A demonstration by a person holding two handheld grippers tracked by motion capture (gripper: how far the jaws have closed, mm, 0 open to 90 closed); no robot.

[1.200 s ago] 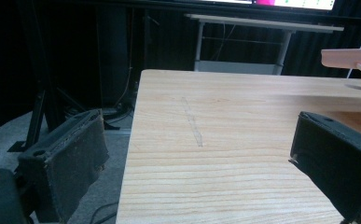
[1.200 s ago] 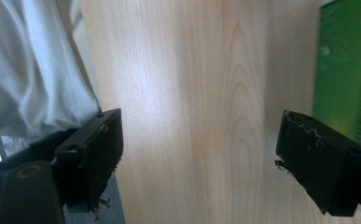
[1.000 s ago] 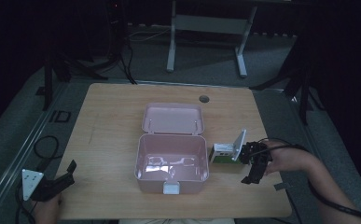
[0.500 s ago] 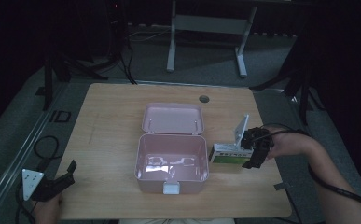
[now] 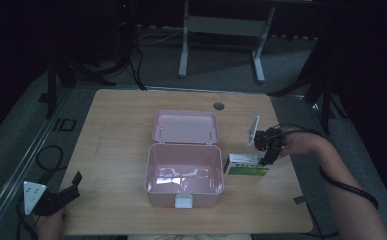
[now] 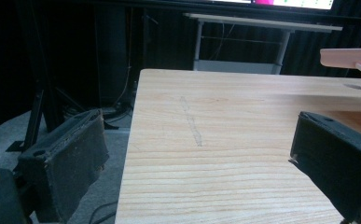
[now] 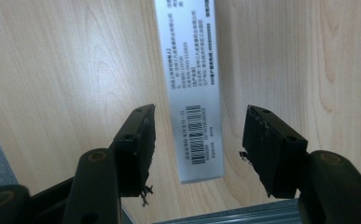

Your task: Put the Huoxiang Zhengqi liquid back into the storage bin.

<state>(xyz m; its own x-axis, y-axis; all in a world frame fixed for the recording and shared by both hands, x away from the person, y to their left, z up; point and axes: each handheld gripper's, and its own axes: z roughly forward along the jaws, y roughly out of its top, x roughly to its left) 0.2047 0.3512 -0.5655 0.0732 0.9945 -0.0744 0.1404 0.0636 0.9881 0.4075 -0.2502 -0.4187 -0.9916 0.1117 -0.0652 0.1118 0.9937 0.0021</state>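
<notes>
An open box (image 5: 183, 172) is set mid-table (image 5: 116, 130), its lid (image 5: 185, 127) laid back on the far side. A small carton (image 5: 245, 164) is placed just right, seemingly touching.

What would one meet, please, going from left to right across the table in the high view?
Left gripper at the near left edge → open pink box, its lid lying back behind it → small green and white carton → right gripper above the carton's right end, jaws open → the person's right hand.
</notes>
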